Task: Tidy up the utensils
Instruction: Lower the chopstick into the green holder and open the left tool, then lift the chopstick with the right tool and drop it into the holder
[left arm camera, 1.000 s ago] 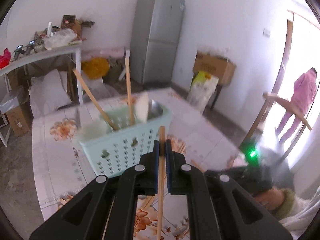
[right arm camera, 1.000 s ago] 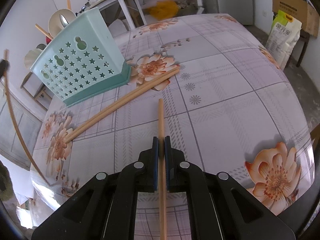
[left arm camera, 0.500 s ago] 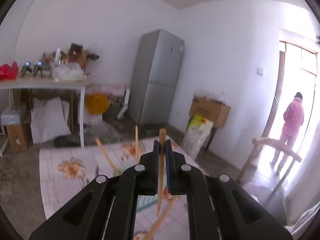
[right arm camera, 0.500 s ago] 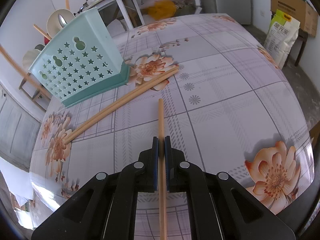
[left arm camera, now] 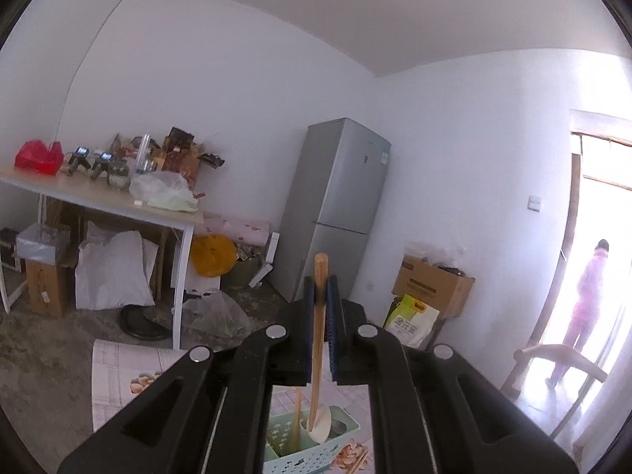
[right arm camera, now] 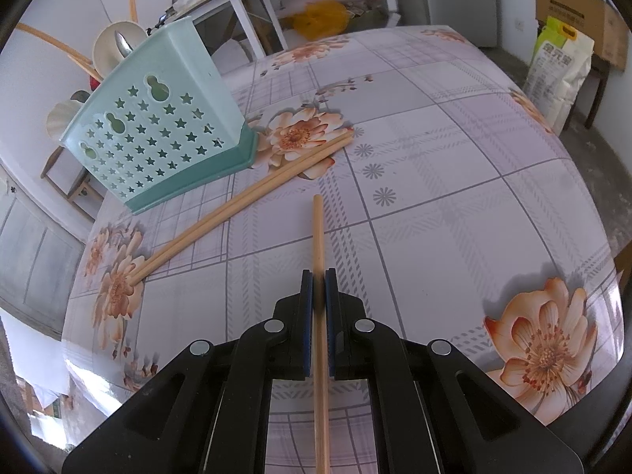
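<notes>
Broadly, a table [right arm camera: 454,197] covered by a flowered cloth was seen from the right wrist, its far edge facing a fridge [left arm camera: 335,209] and a cluttered side table [left arm camera: 118,205]. A mint-green basket [right arm camera: 166,134] with star-shaped holes was stood near the table's far left edge. Inside it were held a pale ladle [right arm camera: 114,45], a metal spoon [right arm camera: 123,41] and several wooden sticks, whose tops were raised above the rim. From the left wrist the same basket [left arm camera: 316,454] was seen from above, low in the frame, with a stick [left arm camera: 295,418] and the ladle [left arm camera: 322,426] inside.

Two chopsticks [right arm camera: 245,201] were laid side by side on the cloth, just beside the basket's base, angled from the middle of the table toward its near left edge.

The left gripper [left arm camera: 320,296] was held level above the basket, its jaws shut tight on a wooden chopstick [left arm camera: 318,335]; the stick's upper end was raised above the fingertips and its lower end was hung over the basket's opening. The right gripper [right arm camera: 319,288] was pointed down at the table, its jaws likewise clamped narrowly on another chopstick [right arm camera: 319,237], whose far end was stretched out over the cloth toward the table's middle.

A person in pink [left arm camera: 584,300] was seen standing in the bright doorway.
</notes>
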The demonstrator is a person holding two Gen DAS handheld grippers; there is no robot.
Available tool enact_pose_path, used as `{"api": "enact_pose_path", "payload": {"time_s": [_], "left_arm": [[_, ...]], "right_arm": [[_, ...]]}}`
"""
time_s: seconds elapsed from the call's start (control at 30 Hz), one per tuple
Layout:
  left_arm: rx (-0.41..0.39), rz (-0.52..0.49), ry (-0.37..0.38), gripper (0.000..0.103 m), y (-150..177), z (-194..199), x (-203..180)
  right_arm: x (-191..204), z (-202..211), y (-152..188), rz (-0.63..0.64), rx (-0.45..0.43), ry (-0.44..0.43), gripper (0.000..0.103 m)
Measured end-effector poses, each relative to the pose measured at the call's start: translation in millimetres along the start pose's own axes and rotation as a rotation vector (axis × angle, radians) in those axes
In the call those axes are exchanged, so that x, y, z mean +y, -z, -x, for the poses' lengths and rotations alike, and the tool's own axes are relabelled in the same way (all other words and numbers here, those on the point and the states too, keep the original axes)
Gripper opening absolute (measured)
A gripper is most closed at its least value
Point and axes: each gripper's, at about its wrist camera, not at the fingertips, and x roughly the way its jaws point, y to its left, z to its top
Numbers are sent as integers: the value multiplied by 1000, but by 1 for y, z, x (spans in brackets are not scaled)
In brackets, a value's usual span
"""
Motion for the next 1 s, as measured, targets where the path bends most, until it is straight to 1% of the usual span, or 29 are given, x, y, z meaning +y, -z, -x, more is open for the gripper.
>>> {"api": "enact_pose_path", "payload": {"time_s": [0.1,0.27,0.4,0.53,0.57,0.63,0.7,0.9,0.93,1.0], "left_arm": [[23,-25,-53,5,12,-16,3],[92,-65,-131,5,43,-46,13],[197,-44,-115,6,69,-67,22],[267,-37,-106,7,90,-74,22],[271,-38,-105,9,93,-73,20],[271,-37,-104,23,97,-68,19],[264,-36,-108,28,99,-63,20],[240,-40,-112,37,102,-35,19],[240,-48,-110,39,103,-31,18],[247,-81,-110,39,107,-22,15]], "right_arm": [[-1,0,0,-3,-1,-5,4],[-1,0,0,-4,-1,-10,4],[-1,0,0,-6,0,-13,4],[-1,0,0,-10,3,-17,4],[-1,0,-1,-11,4,-17,4],[-1,-1,-1,-9,6,-16,4],[-1,-1,-2,-8,9,-14,4],[5,-5,-7,16,34,0,5],[6,-7,-9,21,39,2,7],[11,-8,-12,36,51,7,15]]}}
